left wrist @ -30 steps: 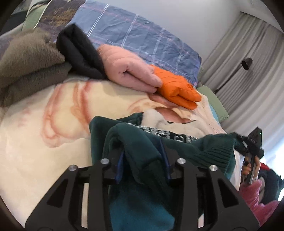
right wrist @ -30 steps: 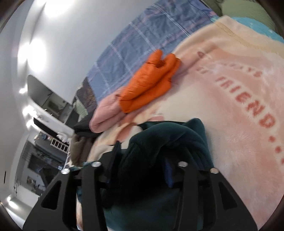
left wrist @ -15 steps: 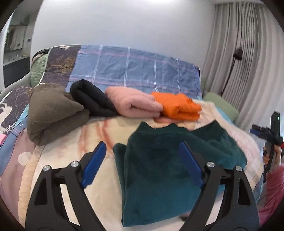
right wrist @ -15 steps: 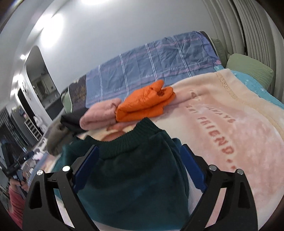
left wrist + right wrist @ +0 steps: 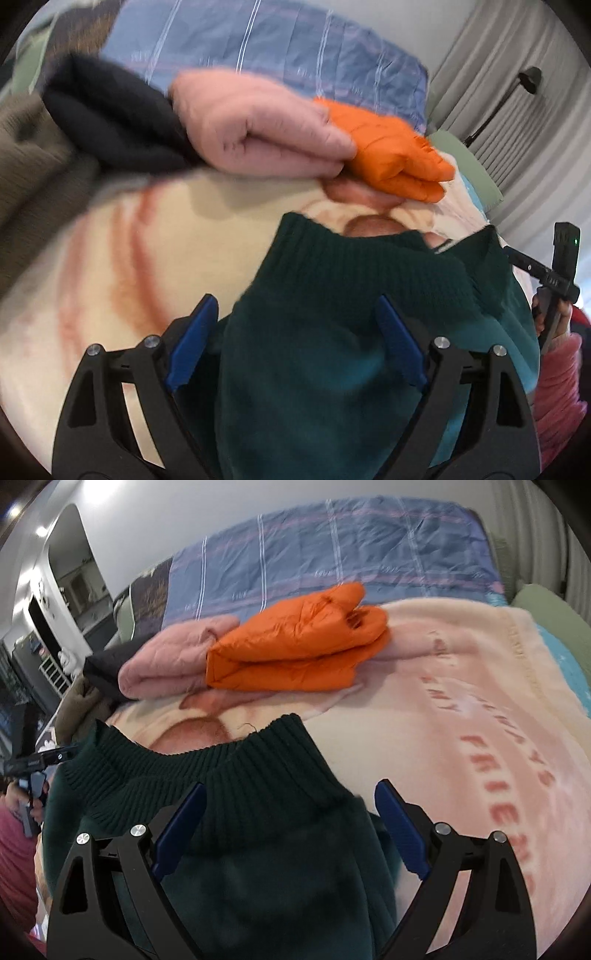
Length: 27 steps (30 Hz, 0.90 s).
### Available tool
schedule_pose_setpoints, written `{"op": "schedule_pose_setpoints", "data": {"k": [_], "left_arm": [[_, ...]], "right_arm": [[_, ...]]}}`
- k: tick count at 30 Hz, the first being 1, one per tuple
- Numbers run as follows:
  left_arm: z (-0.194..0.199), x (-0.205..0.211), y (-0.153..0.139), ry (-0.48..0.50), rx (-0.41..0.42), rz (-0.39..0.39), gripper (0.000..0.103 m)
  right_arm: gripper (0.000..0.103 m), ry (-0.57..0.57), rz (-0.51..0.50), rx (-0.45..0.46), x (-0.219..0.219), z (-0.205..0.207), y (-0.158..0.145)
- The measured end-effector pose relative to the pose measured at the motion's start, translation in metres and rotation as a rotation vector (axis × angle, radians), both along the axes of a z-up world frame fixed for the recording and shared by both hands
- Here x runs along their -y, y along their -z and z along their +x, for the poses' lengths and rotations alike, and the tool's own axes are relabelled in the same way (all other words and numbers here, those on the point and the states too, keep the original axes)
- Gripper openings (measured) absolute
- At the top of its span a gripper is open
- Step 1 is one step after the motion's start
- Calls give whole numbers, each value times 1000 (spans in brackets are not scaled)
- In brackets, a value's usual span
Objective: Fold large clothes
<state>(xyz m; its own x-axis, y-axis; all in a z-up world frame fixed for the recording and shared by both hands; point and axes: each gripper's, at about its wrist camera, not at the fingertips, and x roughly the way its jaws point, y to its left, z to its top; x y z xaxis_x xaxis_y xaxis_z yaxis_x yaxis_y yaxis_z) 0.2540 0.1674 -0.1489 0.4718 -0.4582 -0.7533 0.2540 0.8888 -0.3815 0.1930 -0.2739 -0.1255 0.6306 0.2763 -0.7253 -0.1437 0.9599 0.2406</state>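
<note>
A dark green sweater (image 5: 332,369) lies folded on the cream and pink blanket (image 5: 155,258), its ribbed hem (image 5: 258,768) on the far side. My left gripper (image 5: 295,332) hangs open just above the sweater's left part, one blue pad at the cloth's left edge and the other over the cloth. My right gripper (image 5: 290,819) stands open over the sweater's right part, its right pad past the cloth's edge. Neither grips the fabric. Each view shows the other gripper at the side: the right gripper (image 5: 554,273) and the left gripper (image 5: 33,764), each in a hand.
Behind the sweater a row of folded clothes lies on the bed: an orange jacket (image 5: 295,653), a pink garment (image 5: 258,133), a black one (image 5: 110,122) and an olive-brown one (image 5: 29,166). A blue plaid quilt (image 5: 351,554) covers the bed's head. Curtains (image 5: 535,122) hang at right.
Both grippers were shut on the bunched green sweater, then let go and opened wide. The sweater now lies flat and folded. Both grippers have since come closer and lower over it.
</note>
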Motion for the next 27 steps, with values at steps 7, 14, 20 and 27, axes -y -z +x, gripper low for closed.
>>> {"op": "schedule_pose_setpoints", "data": {"k": [7, 14, 20, 27], "left_arm": [[-30, -6, -19, -32, 119, -13, 14], [-117, -33, -100, -102, 369, -47, 14], [-50, -8, -13, -164, 151, 236, 22], [-40, -8, 22, -164, 114, 295, 37]], "right_arm": [[15, 100, 65, 55, 12, -9, -8], [14, 150, 120, 211, 15, -53, -71], [16, 255, -139, -21, -3, 19, 18], [45, 350, -64, -63, 21, 20, 49]]}}
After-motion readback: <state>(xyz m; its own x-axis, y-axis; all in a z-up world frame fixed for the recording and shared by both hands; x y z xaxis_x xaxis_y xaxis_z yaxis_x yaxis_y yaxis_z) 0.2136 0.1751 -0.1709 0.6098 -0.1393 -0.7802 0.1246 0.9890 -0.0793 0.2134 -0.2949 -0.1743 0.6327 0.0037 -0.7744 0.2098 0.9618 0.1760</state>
